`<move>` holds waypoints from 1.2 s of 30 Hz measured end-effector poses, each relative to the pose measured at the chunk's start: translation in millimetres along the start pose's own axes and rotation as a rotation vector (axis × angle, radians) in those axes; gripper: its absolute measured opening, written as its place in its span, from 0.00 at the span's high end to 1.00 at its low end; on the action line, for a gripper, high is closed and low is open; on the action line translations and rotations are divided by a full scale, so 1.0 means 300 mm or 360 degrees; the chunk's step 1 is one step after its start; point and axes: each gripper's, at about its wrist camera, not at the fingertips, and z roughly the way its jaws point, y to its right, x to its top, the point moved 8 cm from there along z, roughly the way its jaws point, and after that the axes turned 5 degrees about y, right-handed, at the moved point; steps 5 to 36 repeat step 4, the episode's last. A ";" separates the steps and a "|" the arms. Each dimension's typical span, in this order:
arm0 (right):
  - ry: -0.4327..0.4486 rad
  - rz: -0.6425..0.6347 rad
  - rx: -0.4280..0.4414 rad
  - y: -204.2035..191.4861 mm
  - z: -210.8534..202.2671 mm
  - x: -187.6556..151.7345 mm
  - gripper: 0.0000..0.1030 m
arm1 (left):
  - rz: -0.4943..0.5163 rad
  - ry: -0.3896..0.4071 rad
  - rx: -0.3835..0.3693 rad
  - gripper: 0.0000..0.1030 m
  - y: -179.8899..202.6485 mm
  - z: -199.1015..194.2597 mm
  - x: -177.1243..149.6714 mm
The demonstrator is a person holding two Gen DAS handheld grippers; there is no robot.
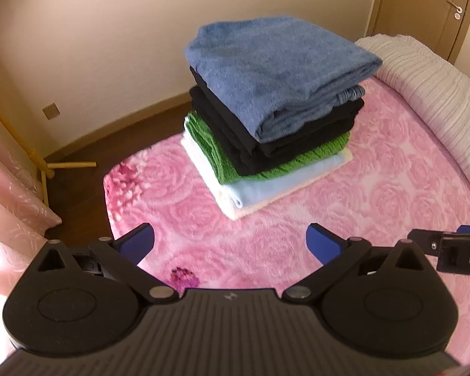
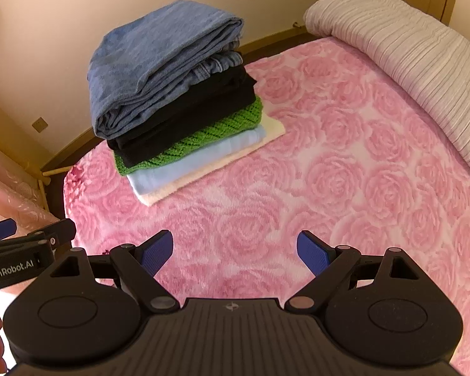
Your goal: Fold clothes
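The folding looks finished, or nearly so. A stack of folded clothes sits on the bed, at about 12 o'clock from the left gripper and about 11 o'clock from the right gripper. No loose garment shows on the bed in either view, so nothing visible is left to fold; whether more clothes wait out of frame cannot be told.

Both grippers hang over the blanket, well apart from the stack, with jaws spread wide and holding nothing.

From the top down, the stack runs:
- blue top, a soft, faintly mottled fabric, thick and rounded at the fold
- a denim-like piece, with ribbed edges showing at one side
- black layers, matte and smooth, several folds deep
- green knit, an open, chunky diagonal weave
- pale blue cloth, thin and flat
- cream cloth, fleecy, the widest, forming the base

The pile is roughly rectangular and slightly stepped. It looks top-heavy, since the bulkiest piece sits highest.

The bed carries a plush pink blanket embossed with roses. A ribbed off-white quilt lies rolled along its edge at 2 o'clock in the right view.
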 end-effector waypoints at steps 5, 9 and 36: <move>0.0011 0.0002 0.0010 -0.005 -0.011 0.006 0.14 | -0.0002 0.0022 0.0027 0.01 -0.014 -0.010 0.019; 0.0011 0.0002 0.0010 -0.005 -0.011 0.006 0.14 | -0.0002 0.0022 0.0027 0.01 -0.014 -0.010 0.019; 0.0011 0.0002 0.0010 -0.005 -0.011 0.006 0.14 | -0.0002 0.0022 0.0027 0.01 -0.014 -0.010 0.019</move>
